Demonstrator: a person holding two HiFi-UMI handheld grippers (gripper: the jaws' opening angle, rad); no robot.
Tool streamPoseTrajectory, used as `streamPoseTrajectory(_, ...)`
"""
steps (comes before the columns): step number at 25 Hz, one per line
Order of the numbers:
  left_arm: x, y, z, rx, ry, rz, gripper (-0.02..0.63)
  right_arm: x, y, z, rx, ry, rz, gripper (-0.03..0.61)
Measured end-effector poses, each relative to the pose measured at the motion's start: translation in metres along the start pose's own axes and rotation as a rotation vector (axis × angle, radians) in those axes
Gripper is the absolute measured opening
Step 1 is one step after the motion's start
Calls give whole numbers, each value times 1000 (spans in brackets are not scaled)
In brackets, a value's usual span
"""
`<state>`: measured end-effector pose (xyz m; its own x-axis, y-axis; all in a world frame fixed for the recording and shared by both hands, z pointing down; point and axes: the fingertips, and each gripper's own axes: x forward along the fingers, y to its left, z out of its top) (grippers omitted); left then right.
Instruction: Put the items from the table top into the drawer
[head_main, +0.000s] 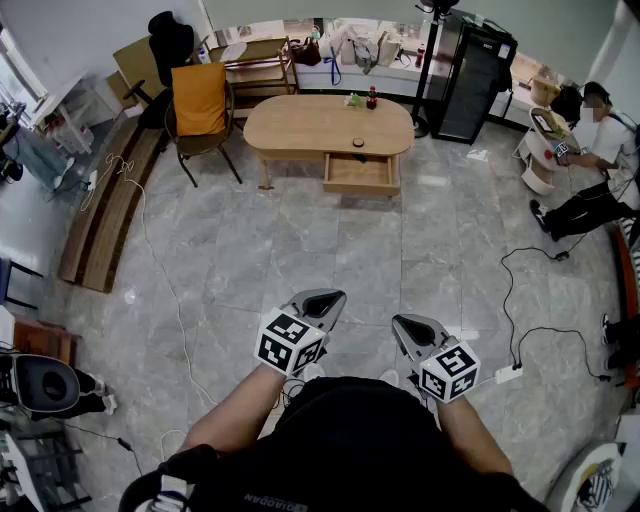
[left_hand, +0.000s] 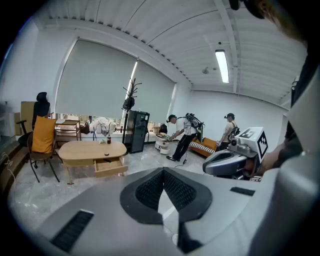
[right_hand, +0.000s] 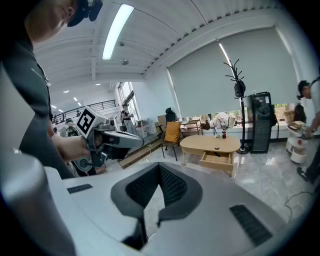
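My left tool and right tool are closed, empty, well apart from the tabletop. The bottle there is probably rigid, smooth and tip-prone: grip mid-body. The small dark disc above the open drawer looks light: pinch its edges.

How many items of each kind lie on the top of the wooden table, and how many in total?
Small dark bottle: 1
Pale green item, too small to identify: 1
Small dark round item: 1
Total: 3
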<state>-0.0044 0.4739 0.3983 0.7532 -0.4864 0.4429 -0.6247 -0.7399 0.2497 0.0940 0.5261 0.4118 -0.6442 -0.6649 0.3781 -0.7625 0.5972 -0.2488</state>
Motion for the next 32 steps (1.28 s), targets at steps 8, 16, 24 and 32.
streamPoseTrajectory(8, -8, 7, 1, -5, -9, -1, 5, 8, 7, 5, -4, 0, -4, 3)
streamPoseTrajectory(16, -16, 20, -12, -15, 13, -19, 5, 25, 22, 8, -8, -3, 12, 3)
streamPoseTrajectory(24, -50, 42, -35, -8, 53, -54, 5, 64, 54, 9, -4, 36, -12, 5)
streamPoseTrajectory(32, -89, 98, -63, -71, 67, 14, 5, 105, 88, 7, -20, 62, 25, 5)
